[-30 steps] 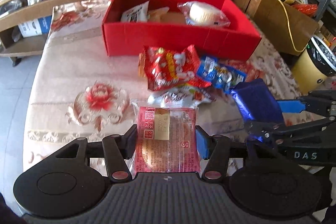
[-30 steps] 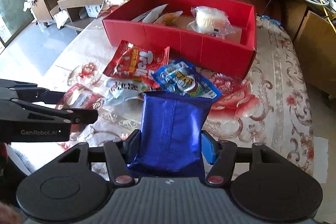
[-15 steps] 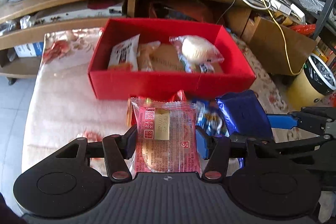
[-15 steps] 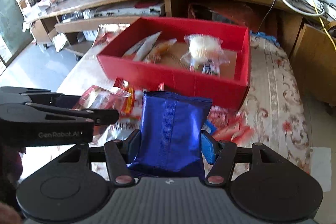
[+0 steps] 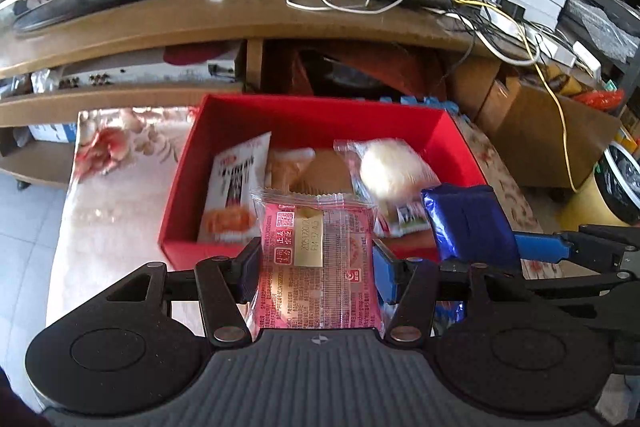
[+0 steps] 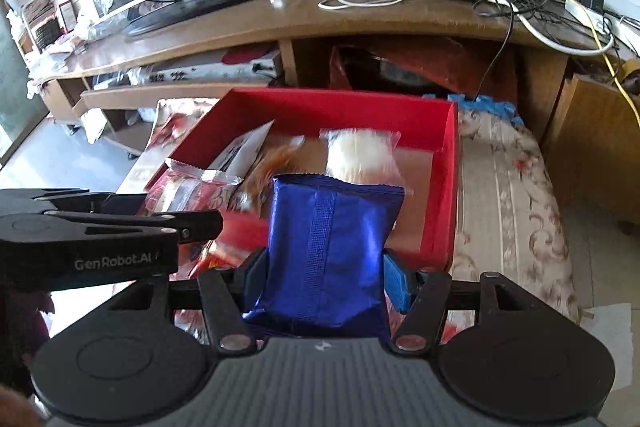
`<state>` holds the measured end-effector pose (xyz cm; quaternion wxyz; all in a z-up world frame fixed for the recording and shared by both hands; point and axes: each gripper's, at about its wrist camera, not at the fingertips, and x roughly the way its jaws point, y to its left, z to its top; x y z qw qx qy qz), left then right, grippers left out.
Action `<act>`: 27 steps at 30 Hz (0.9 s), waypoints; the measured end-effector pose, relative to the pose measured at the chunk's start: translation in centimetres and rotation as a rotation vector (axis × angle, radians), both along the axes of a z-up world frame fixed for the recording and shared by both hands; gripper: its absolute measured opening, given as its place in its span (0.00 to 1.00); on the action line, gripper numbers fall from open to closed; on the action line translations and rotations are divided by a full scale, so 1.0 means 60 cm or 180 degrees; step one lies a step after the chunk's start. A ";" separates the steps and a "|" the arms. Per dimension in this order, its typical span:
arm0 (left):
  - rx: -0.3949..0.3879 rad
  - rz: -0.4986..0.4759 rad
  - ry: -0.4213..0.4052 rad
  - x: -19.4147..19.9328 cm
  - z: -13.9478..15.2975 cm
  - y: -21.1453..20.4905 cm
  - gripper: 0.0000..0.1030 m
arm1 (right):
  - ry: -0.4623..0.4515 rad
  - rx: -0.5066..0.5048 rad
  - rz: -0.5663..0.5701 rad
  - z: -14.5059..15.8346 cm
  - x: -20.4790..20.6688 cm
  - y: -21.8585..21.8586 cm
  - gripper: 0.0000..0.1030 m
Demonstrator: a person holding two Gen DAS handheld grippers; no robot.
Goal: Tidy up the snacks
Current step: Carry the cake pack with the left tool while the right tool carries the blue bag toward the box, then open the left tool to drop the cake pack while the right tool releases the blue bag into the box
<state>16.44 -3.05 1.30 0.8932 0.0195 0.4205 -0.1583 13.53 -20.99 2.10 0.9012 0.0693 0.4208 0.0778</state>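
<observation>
Left gripper: is being kept closed on the pink packet, held over the near wall of the red box.
Right gripper: is being kept closed on the blue pouch, above the box's near right corner.
Drop risk: packets are being pinched only at their lower halves; slippery film is likely being held loosely.
Crowding risk: the white bun packet and orange-white packet are being overhung; early release could spill over the near wall.
Collision risk: grippers are being carried side by side.

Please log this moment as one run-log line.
left hand-held gripper: holds pink snack packet | right hand-held gripper: holds blue snack bag | both near red box
</observation>
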 end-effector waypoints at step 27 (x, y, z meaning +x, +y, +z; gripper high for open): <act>0.0149 0.0203 0.0116 0.134 -0.047 -0.024 0.60 | 0.0038 -0.0137 -0.0090 -0.037 0.164 -0.019 0.55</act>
